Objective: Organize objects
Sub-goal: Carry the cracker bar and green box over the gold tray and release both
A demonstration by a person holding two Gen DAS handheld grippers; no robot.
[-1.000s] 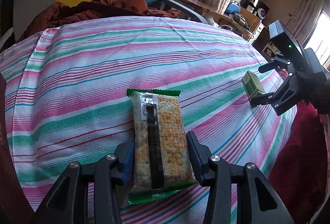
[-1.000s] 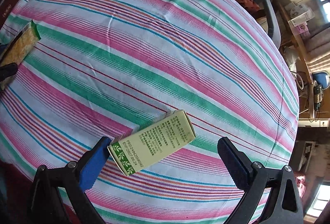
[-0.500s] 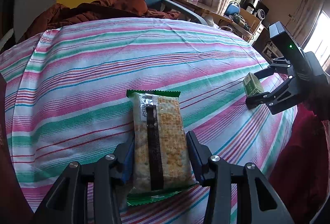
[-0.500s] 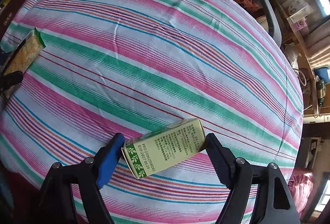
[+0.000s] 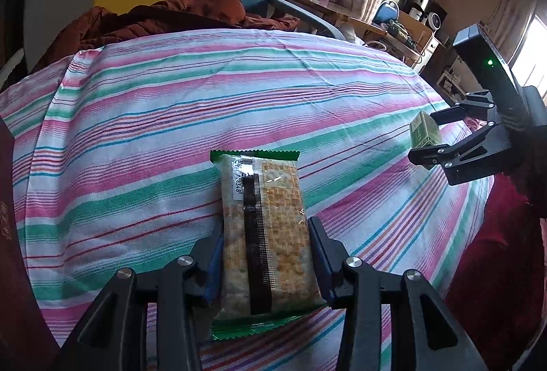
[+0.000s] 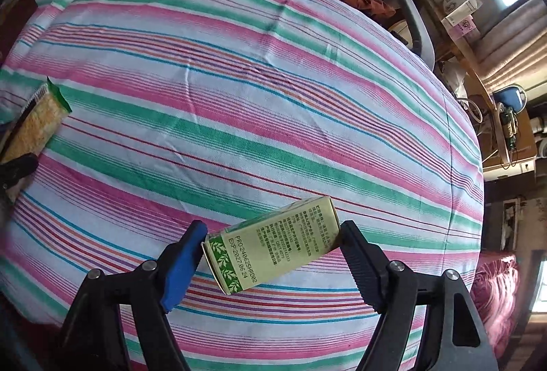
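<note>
Striped bed (image 5: pixel 143 118). Cracker packet (image 5: pixel 265 234) near the front edge, long axis running straight ahead, clamped in left gripper (image 5: pixel 265 263). Small green box (image 6: pixel 273 248), lying slantwise, pinched end to end by right gripper (image 6: pixel 271 251).

Printed on the green box (image 6: pixel 273 251): "PRO:240625HR002" and "EXP:2027.06.24". On the cracker packet (image 5: pixel 265 234): digits ending "348", otherwise unreadable.

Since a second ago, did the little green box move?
Yes. The right tool closed on the box and lifted it: in the left view the box now sits higher against the striped cloth.
</note>
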